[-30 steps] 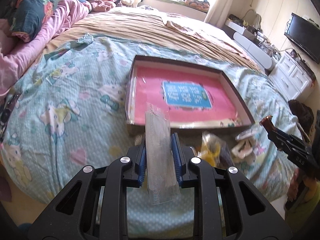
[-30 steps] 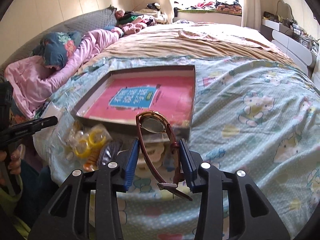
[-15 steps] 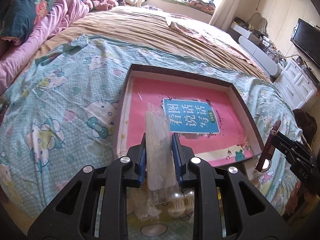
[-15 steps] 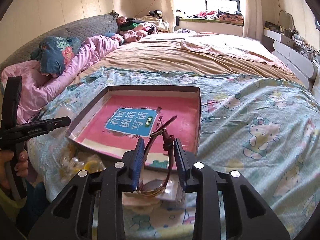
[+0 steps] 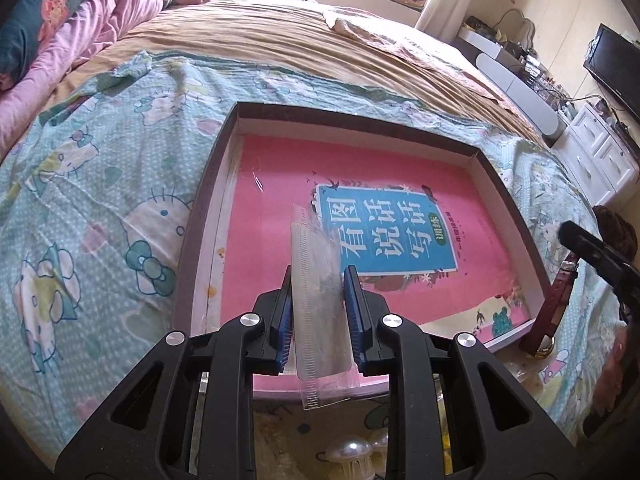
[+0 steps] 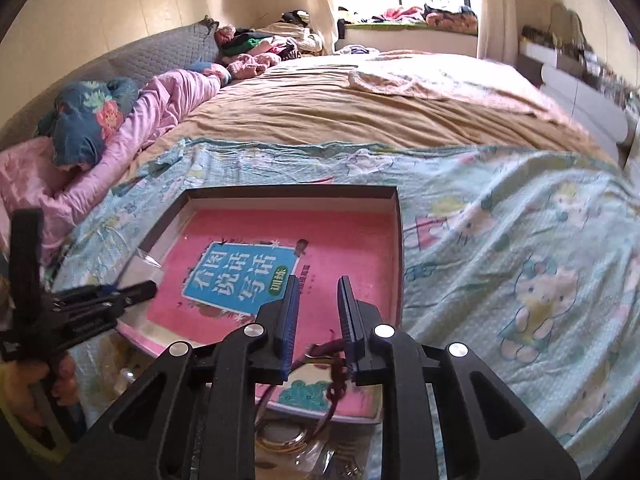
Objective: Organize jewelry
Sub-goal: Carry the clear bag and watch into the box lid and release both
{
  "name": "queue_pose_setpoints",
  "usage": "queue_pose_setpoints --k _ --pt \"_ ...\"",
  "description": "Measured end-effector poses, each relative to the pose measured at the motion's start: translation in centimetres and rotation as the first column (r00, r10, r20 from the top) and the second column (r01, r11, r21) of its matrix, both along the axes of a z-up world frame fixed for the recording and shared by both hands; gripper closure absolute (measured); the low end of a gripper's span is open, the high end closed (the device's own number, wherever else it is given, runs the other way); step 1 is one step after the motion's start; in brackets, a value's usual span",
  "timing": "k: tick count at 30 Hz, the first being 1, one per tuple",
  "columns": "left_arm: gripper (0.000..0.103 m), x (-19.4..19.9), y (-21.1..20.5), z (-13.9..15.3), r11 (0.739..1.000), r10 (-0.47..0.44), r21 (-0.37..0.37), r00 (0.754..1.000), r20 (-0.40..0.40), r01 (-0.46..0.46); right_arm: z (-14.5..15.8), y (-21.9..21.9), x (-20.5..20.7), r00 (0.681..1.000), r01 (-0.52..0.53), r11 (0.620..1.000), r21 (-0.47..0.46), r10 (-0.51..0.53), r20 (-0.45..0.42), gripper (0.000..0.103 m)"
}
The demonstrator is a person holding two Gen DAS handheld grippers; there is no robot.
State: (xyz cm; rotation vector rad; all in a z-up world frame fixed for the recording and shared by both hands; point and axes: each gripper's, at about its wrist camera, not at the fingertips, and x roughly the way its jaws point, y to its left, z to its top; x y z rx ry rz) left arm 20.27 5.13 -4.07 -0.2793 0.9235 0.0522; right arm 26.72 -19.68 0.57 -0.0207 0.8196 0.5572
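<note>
Left wrist: gripper (image 5: 318, 312) clamping bag (image 5: 316, 296)

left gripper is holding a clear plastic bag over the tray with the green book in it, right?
Not quite: the book in the tray is pink with a blue title panel, as the left wrist view shows. The left gripper does hold the clear plastic bag over it.

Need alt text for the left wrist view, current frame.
The left gripper pinches a clear plastic pouch over a shallow box lined with a pink book cover, on a cartoon-print bedsheet. At right, the right gripper carries a dark red watch strap.
</note>
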Motion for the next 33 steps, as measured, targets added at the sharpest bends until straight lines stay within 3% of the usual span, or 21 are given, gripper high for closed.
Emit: queue_pose_setpoints --k 1,3,8,9,11,13,14,17,21,25,33 --pt "0.087 0.1 0.1 -0.2 1.000 -0.001 0.000 1.000 -0.004 0.001 0.2 -0.4 -0.5 1.000 0.009 1.000 0.000 -0.009 0.006 0.044" --pt "0.087 0.2 0.1 -0.5 1.000 -0.008 -0.003 1.000 -0.010 0.008 0.3 -1.2 -1.5 0.999 0.028 1.000 0.009 -0.028 0.016 0.029" --pt "0.087 0.6 0.0 -0.8 1.000 -0.021 0.001 1.000 -0.012 0.021 -1.7 -1.8 -2.8 0.998 0.033 0.999 -0.010 -0.034 -0.061 0.029" --pt "0.087 0.7 -0.1 -0.8 1.000 -0.021 0.004 1.000 -0.012 0.021 -2.1 -1.7 -2.8 0.997 0.032 0.999 -0.014 -0.033 -0.073 0.030" --pt "0.087 0.9 0.0 -0.9 1.000 -0.023 0.013 1.000 -0.014 0.023 -2.7 -1.5 -3.0 0.996 0.019 1.000 -0.021 -0.021 -0.085 0.041" --pt "0.087 1.1 0.0 -1.0 0.999 -0.027 0.023 0.999 -0.021 0.028 -3.0 -1.2 -3.0 0.994 -0.003 1.000 -0.002 0.003 -0.106 0.059" --pt "0.087 1.2 0.0 -1.0 0.999 -0.026 0.027 0.999 -0.023 0.027 -2.9 -0.9 -3.0 0.994 -0.008 1.000 0.002 0.008 -0.107 0.060" --pt "0.087 1.3 0.3 -1.1 0.999 -0.026 0.023 0.999 -0.027 0.026 -1.7 -0.5 -3.3 0.996 -0.033 0.999 0.015 0.034 -0.078 0.075" --pt "0.084 1.4 0.4 -1.1 0.999 -0.027 0.021 0.999 -0.027 0.027 -0.4 0.0 -2.4 0.999 -0.028 0.999 0.025 0.029 -0.043 0.078" --pt "0.071 1.4 0.5 -0.8 0.999 -0.028 0.025 0.999 -0.022 0.029 0.1 0.1 -0.8 0.999 -0.006 0.998 0.062 0.008 -0.033 0.078" --pt "0.049 1.2 0.5 -0.5 0.999 -0.029 0.026 0.999 -0.022 0.029 -2.6 -0.5 2.5 0.992 0.085 0.996 0.035 -0.082 -0.094 0.077"
